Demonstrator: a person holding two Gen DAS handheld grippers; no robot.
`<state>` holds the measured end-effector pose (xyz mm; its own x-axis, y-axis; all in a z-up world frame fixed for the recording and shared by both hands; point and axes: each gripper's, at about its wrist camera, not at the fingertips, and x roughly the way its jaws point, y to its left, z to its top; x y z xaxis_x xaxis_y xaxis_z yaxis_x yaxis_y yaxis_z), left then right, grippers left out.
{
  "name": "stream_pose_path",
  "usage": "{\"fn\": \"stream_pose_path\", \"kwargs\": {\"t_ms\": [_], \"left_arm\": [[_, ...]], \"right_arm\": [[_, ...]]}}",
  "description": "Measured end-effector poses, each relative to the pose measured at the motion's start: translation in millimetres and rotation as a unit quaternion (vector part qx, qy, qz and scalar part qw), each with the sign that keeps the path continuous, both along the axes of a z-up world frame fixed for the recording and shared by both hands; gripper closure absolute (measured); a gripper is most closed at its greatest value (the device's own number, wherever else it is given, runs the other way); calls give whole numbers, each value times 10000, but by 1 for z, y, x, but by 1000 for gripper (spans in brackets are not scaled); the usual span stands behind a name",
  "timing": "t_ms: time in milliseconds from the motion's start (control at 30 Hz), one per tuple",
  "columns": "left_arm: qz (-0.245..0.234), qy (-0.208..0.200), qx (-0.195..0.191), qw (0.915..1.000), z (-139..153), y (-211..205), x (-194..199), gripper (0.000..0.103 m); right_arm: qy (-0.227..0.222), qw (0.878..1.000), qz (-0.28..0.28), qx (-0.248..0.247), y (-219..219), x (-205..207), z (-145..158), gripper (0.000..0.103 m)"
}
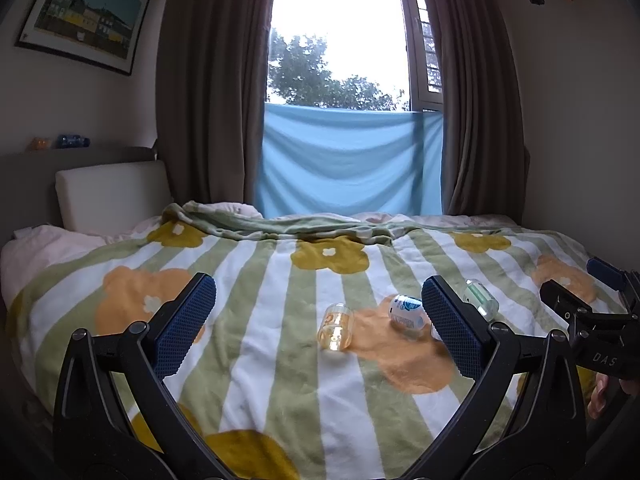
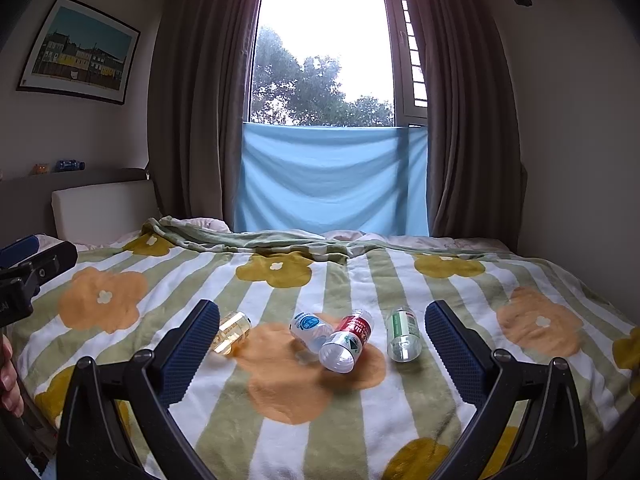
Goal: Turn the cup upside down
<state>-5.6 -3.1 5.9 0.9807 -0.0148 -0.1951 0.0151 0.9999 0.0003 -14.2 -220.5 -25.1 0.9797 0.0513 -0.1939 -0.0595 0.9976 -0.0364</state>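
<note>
Several small clear plastic cups lie on their sides on a flowered blanket (image 2: 304,420). An orange-tinted cup (image 2: 232,332) (image 1: 336,326) is leftmost. A blue-labelled cup (image 2: 310,330) (image 1: 408,314) touches a red-labelled cup (image 2: 348,342), whose open mouth faces me. A green-labelled cup (image 2: 403,334) (image 1: 482,300) lies apart to the right. My right gripper (image 2: 322,316) hovers open just short of the cups, nothing between its fingers. My left gripper (image 1: 318,292) is open too, the orange cup ahead between its fingers. The red cup is hidden in the left wrist view.
The blanket (image 1: 280,360) covers a bed with a pillow (image 2: 104,208) at the far left. Brown curtains (image 2: 192,100) and a blue cloth (image 2: 332,180) frame the window behind the bed. The other gripper shows at each view's edge (image 1: 592,320) (image 2: 28,276).
</note>
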Motion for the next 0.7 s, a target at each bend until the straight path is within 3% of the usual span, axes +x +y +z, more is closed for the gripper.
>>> {"fn": "stream_pose_path", "kwargs": {"t_ms": [700], "left_arm": [[67,166,-116,9998,-7,12,13,0]], "right_arm": [[145,9999,0,-76,4,9,-4,0]]}}
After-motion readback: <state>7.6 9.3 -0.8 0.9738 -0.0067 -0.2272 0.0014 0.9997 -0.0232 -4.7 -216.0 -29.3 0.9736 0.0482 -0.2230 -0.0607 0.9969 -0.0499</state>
